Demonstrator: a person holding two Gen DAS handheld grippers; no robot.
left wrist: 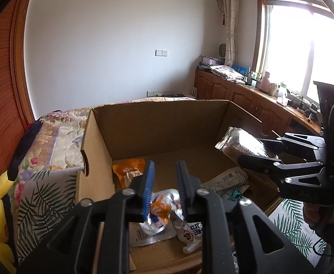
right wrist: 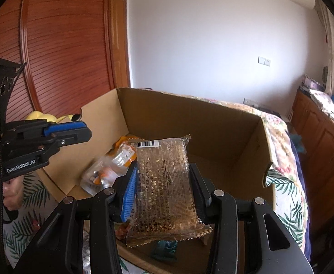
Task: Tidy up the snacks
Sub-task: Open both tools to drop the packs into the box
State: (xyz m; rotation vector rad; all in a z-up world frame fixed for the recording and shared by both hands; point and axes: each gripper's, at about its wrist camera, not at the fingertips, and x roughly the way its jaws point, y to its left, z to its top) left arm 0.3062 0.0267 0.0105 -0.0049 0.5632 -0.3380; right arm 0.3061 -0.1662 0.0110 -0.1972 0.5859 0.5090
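Cardboard box [left wrist: 157, 123], open-topped, is sitting on a floral bedspread [left wrist: 53, 132]; it is serving as the collection point for the snacks.

Contents already lying on the box floor: one orange pouch [left wrist: 127, 170] near the left wall; one white printed wrapper [left wrist: 226, 179] toward the right; one small white sachet [left wrist: 191, 235] and one flat silver packet with a barcode [left wrist: 153, 234] at the near edge.

Left claw [left wrist: 164, 191]: jaws are standing narrowly apart, with a crumpled silver-and-orange packet [left wrist: 164, 205] between them, low over the box floor. Whether the pads are pressing it cannot be told; it looks to be at the point of release.

Right claw [right wrist: 164, 194]: it is gripping a clear-wrapped sesame bar [right wrist: 164, 178] across its width, and is holding it above the box opening, not yet set down.

Progress, as a judgement: several items are already boxed, one is being deposited, one is waiting in the air. Any snacks outside the box are not showing clearly, so the remaining count cannot be told.
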